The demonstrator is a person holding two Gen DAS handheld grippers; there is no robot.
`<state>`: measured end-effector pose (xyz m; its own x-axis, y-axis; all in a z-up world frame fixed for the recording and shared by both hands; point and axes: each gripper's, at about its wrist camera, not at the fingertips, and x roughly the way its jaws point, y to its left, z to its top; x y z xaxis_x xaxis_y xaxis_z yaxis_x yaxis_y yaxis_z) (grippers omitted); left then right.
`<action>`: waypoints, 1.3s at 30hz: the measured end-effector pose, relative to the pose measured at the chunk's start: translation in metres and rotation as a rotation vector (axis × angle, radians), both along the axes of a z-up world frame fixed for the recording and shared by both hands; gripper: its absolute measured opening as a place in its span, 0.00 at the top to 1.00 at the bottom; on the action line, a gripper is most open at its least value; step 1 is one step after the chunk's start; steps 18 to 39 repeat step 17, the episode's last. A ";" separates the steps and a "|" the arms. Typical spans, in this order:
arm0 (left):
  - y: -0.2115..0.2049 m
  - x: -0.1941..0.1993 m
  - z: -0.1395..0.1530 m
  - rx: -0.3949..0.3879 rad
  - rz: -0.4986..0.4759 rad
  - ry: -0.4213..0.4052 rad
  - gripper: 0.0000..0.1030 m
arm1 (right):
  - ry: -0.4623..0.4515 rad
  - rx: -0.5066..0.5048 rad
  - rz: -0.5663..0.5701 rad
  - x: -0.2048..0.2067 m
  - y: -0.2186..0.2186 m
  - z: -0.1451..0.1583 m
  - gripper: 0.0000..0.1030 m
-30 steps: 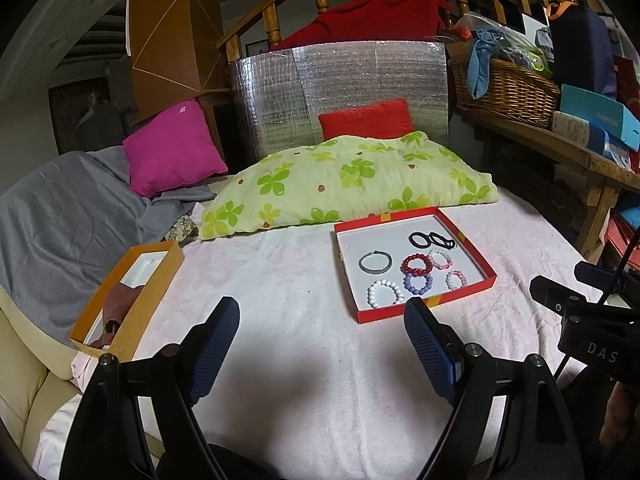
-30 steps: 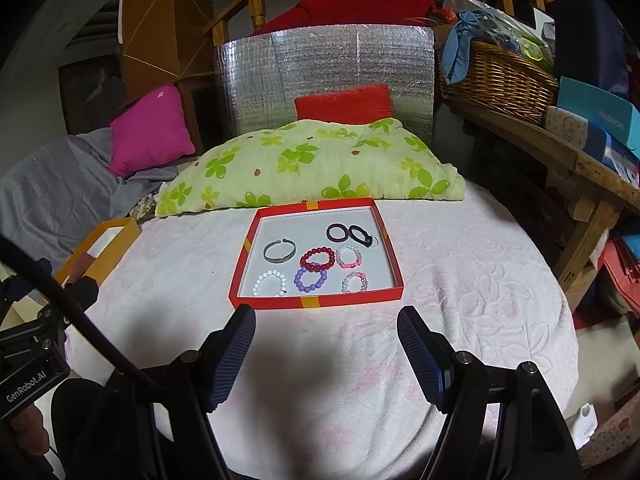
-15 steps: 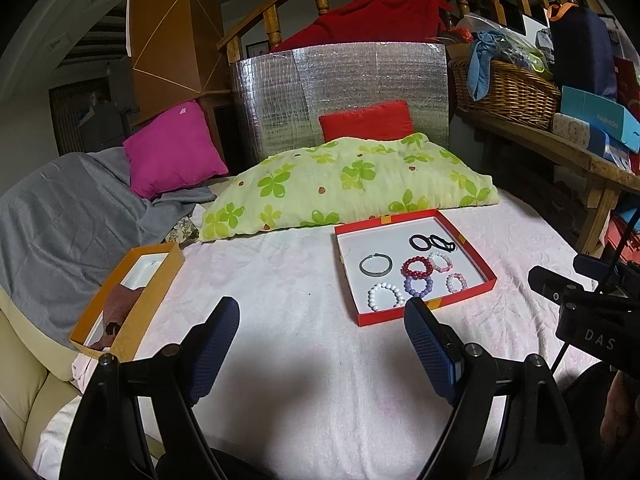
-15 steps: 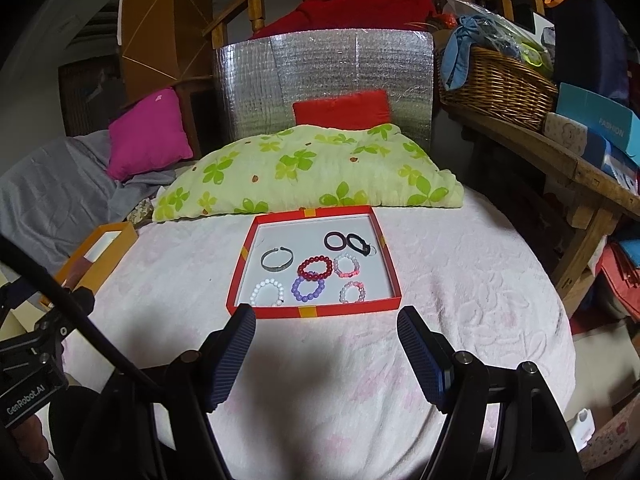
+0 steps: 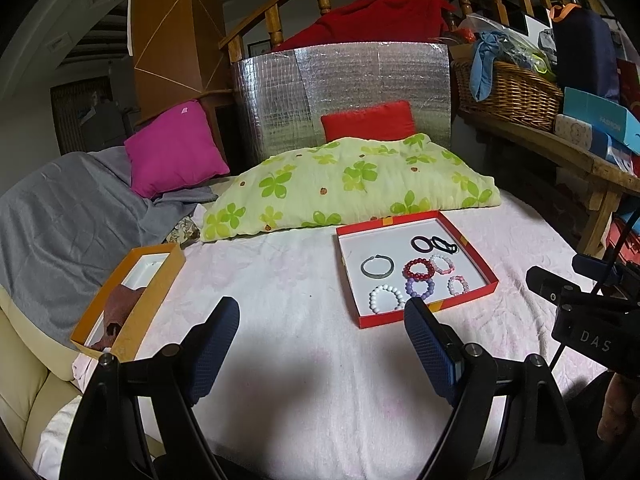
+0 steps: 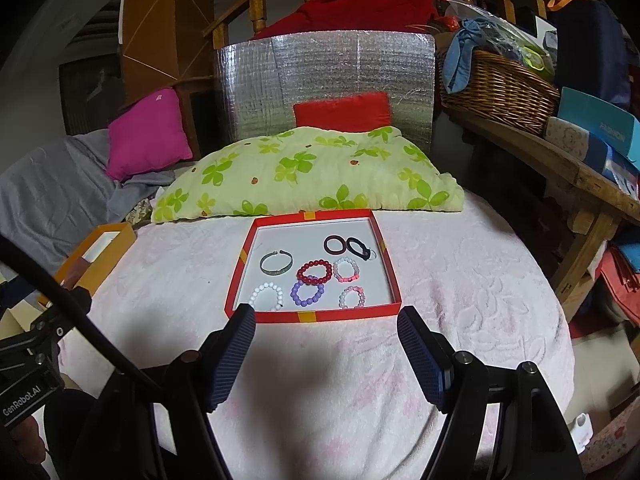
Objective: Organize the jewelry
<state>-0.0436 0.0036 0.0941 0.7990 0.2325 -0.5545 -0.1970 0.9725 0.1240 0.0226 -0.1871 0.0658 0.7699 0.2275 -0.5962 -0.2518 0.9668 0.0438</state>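
Hovering low over the pink blanket (image 6: 460, 280), both tools carried nothing: left gripper (image 5: 320, 344) w/ fingers spread wide, right gripper (image 6: 324, 350) likewise wide apart, nothing between the pads. Right one sat just short of the red tray (image 6: 312, 316), squarely facing it, prob. so either finger could reach in. Left one pointed at bare blanket between the tray and the orange box (image 5: 132, 304), which lay well apart at the bed's left edge w/ a brownish thing inside; can't tell what it was.

Jewelry all lay in the tray, flat on its white floor, spaced so most pieces didn't overlap: silver bangle (image 6: 276, 263), red bead bracelet (image 6: 315, 271), purple bead bracelet (image 6: 307, 294), white bead bracelet (image 6: 266, 297), two pink-ish bead bracelets (image 6: 346, 269) toward the right, plus a pair of dark hair-tie loops (image 6: 347, 246) touching each other at the far side. Red and purple rings touched.

Scene fit two readings: pieces laid out awaiting a move to the orange box, or already sorted into the tray. Couldn't settle which.
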 end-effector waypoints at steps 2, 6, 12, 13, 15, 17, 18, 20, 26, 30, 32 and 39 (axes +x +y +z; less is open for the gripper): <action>-0.001 0.002 -0.001 0.004 0.001 0.004 0.18 | 0.002 0.001 -0.002 0.001 0.000 -0.001 0.25; -0.003 0.005 -0.005 0.007 -0.002 0.015 0.18 | 0.014 0.005 -0.005 0.006 -0.003 -0.006 0.25; -0.004 0.015 -0.012 0.001 -0.015 0.024 0.18 | 0.027 -0.006 -0.003 0.018 -0.004 -0.014 0.25; -0.003 0.016 -0.013 0.001 -0.020 0.014 0.18 | 0.027 -0.007 -0.003 0.020 -0.004 -0.015 0.25; 0.003 0.024 -0.017 0.001 -0.002 -0.001 0.18 | 0.019 -0.007 0.001 0.027 -0.005 -0.019 0.25; 0.020 0.041 -0.028 -0.031 0.022 0.034 0.18 | 0.018 -0.003 -0.013 0.039 -0.012 -0.026 0.25; 0.020 0.041 -0.028 -0.031 0.022 0.034 0.18 | 0.018 -0.003 -0.013 0.039 -0.012 -0.026 0.25; 0.020 0.041 -0.028 -0.031 0.022 0.034 0.18 | 0.018 -0.003 -0.013 0.039 -0.012 -0.026 0.25; 0.020 0.041 -0.028 -0.031 0.022 0.034 0.18 | 0.018 -0.003 -0.013 0.039 -0.012 -0.026 0.25; 0.020 0.041 -0.028 -0.031 0.022 0.034 0.18 | 0.018 -0.003 -0.013 0.039 -0.012 -0.026 0.25; 0.020 0.041 -0.028 -0.031 0.022 0.034 0.18 | 0.018 -0.003 -0.013 0.039 -0.012 -0.026 0.25; 0.020 0.041 -0.028 -0.031 0.022 0.034 0.18 | 0.018 -0.003 -0.013 0.039 -0.012 -0.026 0.25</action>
